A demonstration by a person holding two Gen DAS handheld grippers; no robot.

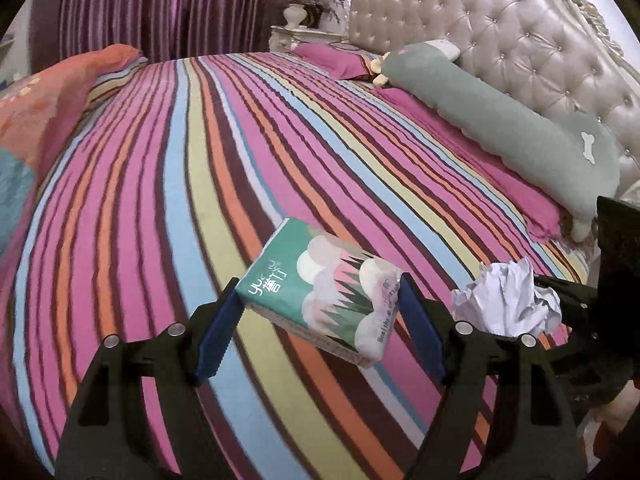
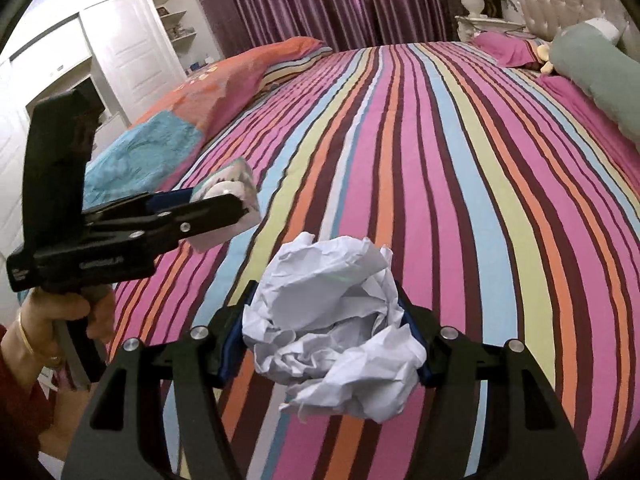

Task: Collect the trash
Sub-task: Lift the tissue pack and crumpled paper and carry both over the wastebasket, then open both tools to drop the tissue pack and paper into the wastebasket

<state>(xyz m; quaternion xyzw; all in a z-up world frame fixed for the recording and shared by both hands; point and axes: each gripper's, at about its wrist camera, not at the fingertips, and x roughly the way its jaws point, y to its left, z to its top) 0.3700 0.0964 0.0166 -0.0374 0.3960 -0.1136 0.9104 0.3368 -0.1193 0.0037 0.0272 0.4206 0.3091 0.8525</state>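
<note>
the left gripper (image 1: 320, 312) is clamped on a green tissue pack (image 1: 324, 286), its blue-padded fingers (image 1: 218, 330) pressing the pack's two short ends so that the pack hangs tilted above the striped bedspread (image 1: 168, 184), the printed face with white characters and a mountain-and-tree design turned up. seen from the right wrist view, the same gripper (image 2: 240, 206) reaches in from the left with only a corner of the pack (image 2: 236, 184) showing past its black fingers, and the person's left hand (image 2: 68, 312) grips the handle below, a gold bangle at the wrist. the right gripper (image 2: 324, 320) is closed around a crumpled ball of white paper (image 2: 332, 320), the wad bulging out over and in front of the blue pads so that little of them shows; the paper is held clear of the bed surface. in the left wrist view that paper ball (image 1: 508, 300) sits just to the right of the tissue pack, near it but apart, with the right gripper's black body behind it at the frame edge. farther up the bed a long grey-green bolster pillow (image 1: 500, 120) lies along the tufted headboard (image 1: 500, 32), resting on pink pillows (image 1: 432, 120). an orange and blue quilt (image 2: 192, 120) is bunched along the far side of the bed. purple striped curtains (image 2: 328, 0) hang behind, a white vase (image 2: 472, 2) stands on a nightstand beside the headboard, and a white wardrobe (image 2: 120, 52) fills the left of the right wrist view.
</note>
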